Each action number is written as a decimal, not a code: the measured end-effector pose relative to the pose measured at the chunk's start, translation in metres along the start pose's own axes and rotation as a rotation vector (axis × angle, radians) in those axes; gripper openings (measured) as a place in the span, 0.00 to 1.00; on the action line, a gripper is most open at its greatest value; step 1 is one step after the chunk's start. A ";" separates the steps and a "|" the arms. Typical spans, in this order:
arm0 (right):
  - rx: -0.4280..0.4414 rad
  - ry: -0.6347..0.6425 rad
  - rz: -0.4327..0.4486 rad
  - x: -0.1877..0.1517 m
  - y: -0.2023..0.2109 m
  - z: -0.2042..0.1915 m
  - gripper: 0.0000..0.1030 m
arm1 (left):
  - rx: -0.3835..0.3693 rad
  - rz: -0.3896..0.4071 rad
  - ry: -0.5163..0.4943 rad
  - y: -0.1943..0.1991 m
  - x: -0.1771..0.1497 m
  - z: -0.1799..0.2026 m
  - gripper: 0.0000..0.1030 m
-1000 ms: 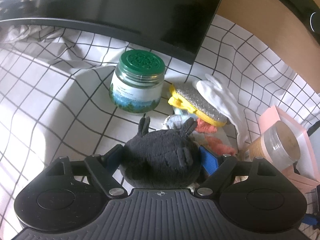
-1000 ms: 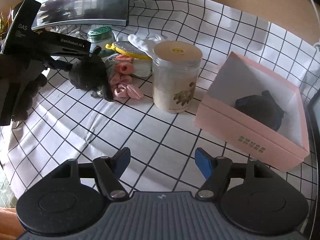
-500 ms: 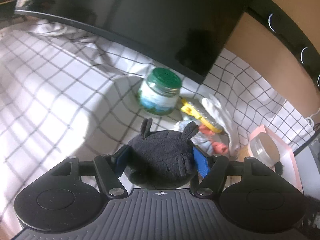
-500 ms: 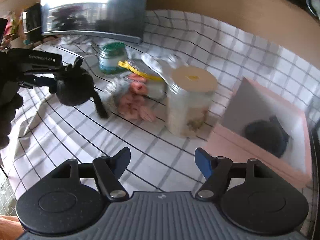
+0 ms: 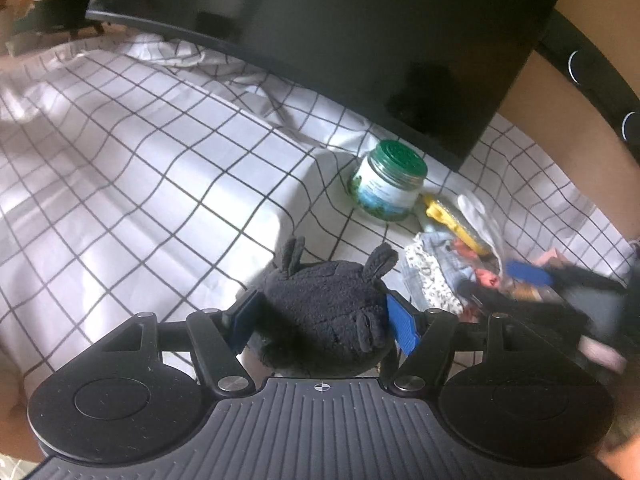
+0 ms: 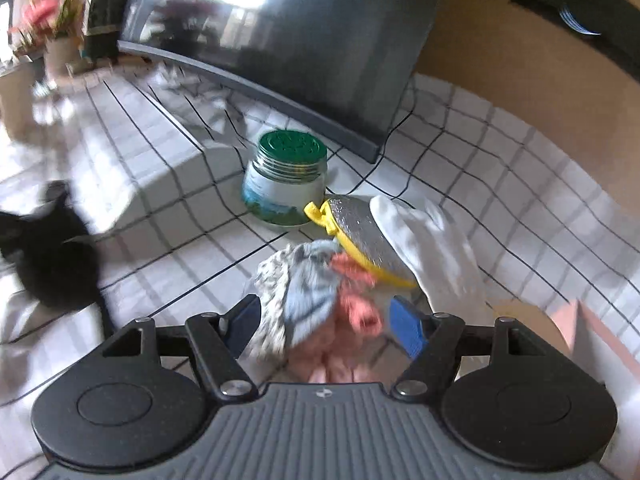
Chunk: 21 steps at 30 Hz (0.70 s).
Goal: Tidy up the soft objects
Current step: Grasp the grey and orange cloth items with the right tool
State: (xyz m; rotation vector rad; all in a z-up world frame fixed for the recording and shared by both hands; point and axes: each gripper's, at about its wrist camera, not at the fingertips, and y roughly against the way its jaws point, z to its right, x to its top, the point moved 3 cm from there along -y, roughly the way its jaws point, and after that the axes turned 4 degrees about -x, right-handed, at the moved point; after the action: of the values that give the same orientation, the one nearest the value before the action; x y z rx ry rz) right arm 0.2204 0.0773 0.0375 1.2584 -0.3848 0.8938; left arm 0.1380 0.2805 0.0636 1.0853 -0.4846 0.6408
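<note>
Closest in the left wrist view, the left gripper (image 5: 324, 320) was squeezed shut on a dark fuzzy toy (image 5: 324, 316). The toy sat snug between the two blue pads, with its little ears pointing away. It hung above the checked cloth (image 5: 140, 184) and did not touch it.

In the right wrist view, the right gripper (image 6: 324, 326) was open. Its two pads stood on each side of a small heap of soft things but were not pinching them. In that heap lay a blue and white spotted cloth (image 6: 300, 280) and a pink fluffy thing (image 6: 352, 312). The picture was blurry, so I could not tell if the pads touched the heap.

A bit farther back, a yellow brush with a silver face (image 6: 356, 232) lay across the heap. A white glove (image 6: 432, 240) lay just beside it. Behind those stood a jar with a green lid (image 6: 286, 178). Farthest back was a big dark screen (image 6: 320, 40).

A pink corner, maybe a box (image 6: 592, 328), showed at the right edge, but too little of it showed to be sure.

I think the job was only partly done. One toy was picked up but not yet put away. The spotted cloth, the pink thing and the glove were left to sort. The next move probably needs the right gripper to close on one soft thing without catching the brush.
</note>
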 end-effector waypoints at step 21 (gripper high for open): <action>0.137 0.010 0.120 -0.007 0.102 0.004 0.12 | -0.083 -0.006 -0.014 -0.019 0.019 0.017 0.71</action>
State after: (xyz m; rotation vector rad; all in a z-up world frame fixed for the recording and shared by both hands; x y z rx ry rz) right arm 0.1395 0.0752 0.0999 1.3668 -0.3992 1.0423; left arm 0.1637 0.2630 0.0707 1.0135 -0.5151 0.6030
